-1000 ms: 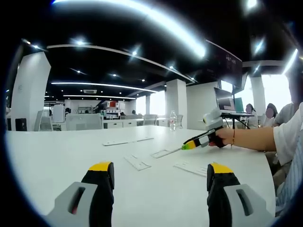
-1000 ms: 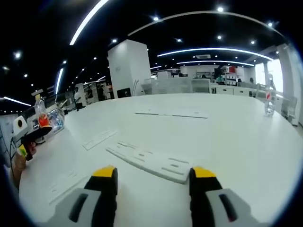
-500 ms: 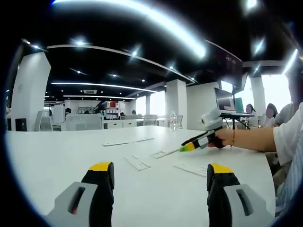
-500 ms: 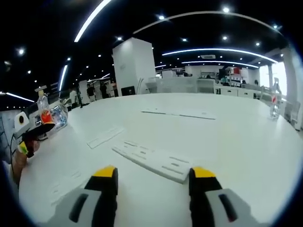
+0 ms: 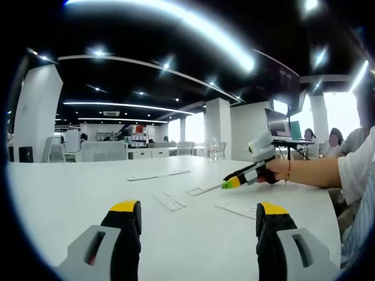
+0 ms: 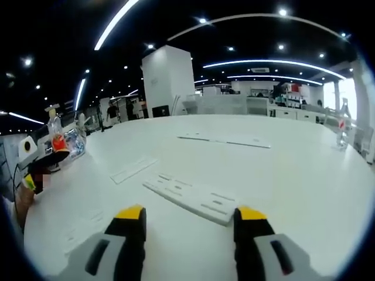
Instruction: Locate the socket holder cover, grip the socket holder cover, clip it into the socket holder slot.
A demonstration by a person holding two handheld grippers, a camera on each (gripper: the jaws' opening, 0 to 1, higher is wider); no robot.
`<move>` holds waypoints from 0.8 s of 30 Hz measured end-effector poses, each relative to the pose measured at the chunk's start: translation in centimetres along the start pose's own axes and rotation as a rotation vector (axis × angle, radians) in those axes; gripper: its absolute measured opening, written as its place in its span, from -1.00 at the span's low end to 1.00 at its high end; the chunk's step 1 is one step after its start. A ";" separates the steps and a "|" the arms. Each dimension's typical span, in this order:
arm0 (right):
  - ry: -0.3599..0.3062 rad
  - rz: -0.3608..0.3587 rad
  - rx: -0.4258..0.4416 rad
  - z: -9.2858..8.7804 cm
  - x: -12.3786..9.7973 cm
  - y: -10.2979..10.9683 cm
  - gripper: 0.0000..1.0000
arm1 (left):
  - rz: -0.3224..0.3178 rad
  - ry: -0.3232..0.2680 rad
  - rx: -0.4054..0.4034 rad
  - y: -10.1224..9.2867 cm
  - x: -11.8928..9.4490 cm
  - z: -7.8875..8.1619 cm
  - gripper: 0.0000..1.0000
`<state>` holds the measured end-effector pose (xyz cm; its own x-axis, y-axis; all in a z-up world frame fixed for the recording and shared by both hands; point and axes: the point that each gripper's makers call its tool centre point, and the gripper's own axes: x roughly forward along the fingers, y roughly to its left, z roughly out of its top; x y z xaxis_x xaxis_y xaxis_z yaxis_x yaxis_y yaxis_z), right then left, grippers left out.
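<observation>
Socket holder cover (image 6: 188, 198), seemingly, lies on white table (image 6: 304, 175) beyond parted right tongs (image 6: 187, 219).

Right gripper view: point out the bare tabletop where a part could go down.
Free: the wide stretch right of the long slotted white piece, out toward the bottle, and the band between that piece and the far strips. Crowded: the left, around the narrow strip and left gripper.

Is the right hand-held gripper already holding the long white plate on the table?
No, the right hand-held gripper is open and empty, with the long white plate lying flat on the table just ahead of it.
</observation>
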<state>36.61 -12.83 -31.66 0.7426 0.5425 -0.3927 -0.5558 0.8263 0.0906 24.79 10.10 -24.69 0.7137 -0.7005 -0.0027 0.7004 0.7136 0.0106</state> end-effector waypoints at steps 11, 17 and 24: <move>0.011 0.013 -0.014 0.1 0.3 0.9 0.26 | 0.001 0.002 -0.001 0.1 0.1 0.0 0.60; 0.034 0.008 -0.028 0.1 0.5 0.9 0.27 | 0.002 0.001 0.000 0.1 0.1 0.0 0.60; 0.036 0.000 -0.041 -0.1 0.3 0.9 0.21 | 0.002 0.002 0.000 0.1 0.2 0.0 0.61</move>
<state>36.29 -11.90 -31.79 0.7290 0.5366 -0.4250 -0.5717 0.8188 0.0531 24.94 10.03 -24.69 0.7152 -0.6989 -0.0049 0.6990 0.7151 0.0101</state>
